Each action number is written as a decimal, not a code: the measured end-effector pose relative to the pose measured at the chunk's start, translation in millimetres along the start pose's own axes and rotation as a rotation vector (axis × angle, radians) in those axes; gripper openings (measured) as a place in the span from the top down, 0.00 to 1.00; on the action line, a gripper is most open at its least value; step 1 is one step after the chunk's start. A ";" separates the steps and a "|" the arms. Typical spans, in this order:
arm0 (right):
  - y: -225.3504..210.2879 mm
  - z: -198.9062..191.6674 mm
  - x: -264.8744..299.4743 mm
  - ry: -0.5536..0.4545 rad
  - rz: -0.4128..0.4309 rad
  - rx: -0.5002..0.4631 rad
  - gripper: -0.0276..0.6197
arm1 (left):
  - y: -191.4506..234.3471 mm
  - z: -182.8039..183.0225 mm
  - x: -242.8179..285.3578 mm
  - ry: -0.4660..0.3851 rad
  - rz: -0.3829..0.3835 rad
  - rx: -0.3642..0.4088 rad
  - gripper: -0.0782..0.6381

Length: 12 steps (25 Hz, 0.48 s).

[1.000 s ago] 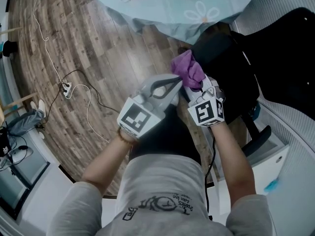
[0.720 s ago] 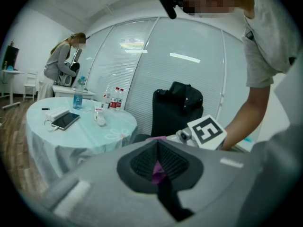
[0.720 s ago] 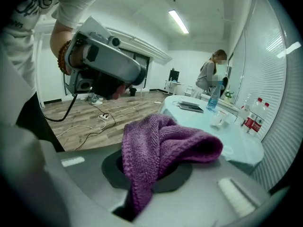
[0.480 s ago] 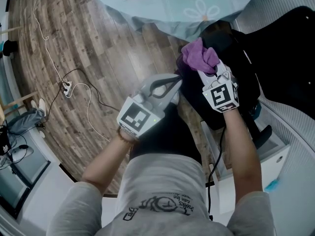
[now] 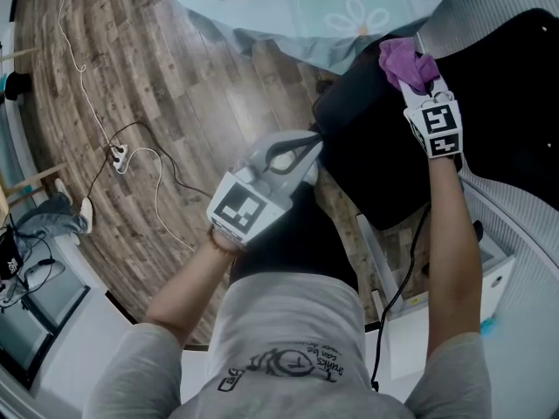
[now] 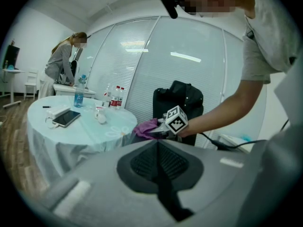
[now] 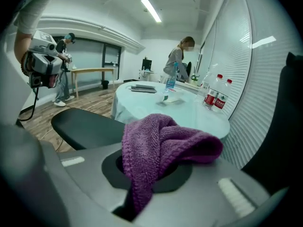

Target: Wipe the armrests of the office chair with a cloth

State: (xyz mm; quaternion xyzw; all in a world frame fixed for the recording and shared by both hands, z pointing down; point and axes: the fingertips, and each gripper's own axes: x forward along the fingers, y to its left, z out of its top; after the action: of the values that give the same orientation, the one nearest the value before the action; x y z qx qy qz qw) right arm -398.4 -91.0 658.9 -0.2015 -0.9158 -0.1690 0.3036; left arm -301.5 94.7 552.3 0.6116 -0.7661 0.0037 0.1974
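1. Reaching forward, the right gripper (image 5: 419, 84) has carried the purple knitted cloth (image 5: 402, 59) from near the body to the far edge of the black office chair seat (image 5: 371, 160). Wiping seems under way, but no armrest shows beneath.
2. Nearer the body, the left gripper (image 5: 310, 144) hovers, jaws together on nothing.
3. Farther out, the right arm is stretched almost straight, its jaws clamped on the cloth.

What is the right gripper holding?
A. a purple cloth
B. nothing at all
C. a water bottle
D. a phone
A: the right gripper has its jaws closed on the purple cloth, which bunches up over them.
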 end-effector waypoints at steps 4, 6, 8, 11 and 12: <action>-0.2 4.3 -0.9 -0.001 -0.037 0.034 0.92 | -1.3 0.8 -1.1 -0.001 -0.003 -0.002 0.89; 6.2 10.8 -2.1 -0.025 -0.054 0.063 0.92 | -1.5 1.3 -1.9 -0.006 -0.004 -0.004 0.89; 19.9 15.7 -2.8 -0.039 -0.044 0.054 0.92 | -1.0 1.4 -2.5 -0.008 -0.003 -0.005 0.89; 56.4 22.2 -3.9 -0.045 0.010 0.008 0.92 | 0.2 1.5 -3.4 -0.009 -0.002 -0.004 0.89; 72.3 26.1 -5.1 -0.054 0.032 -0.007 0.92 | 0.4 1.4 -3.7 -0.010 -0.001 -0.005 0.89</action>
State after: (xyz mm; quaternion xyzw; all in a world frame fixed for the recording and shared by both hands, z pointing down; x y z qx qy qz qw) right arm -373.2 -18.8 649.4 -0.2217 -0.9197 -0.1620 0.2807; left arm -301.6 97.8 550.0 0.6116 -0.7667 -0.0014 0.1950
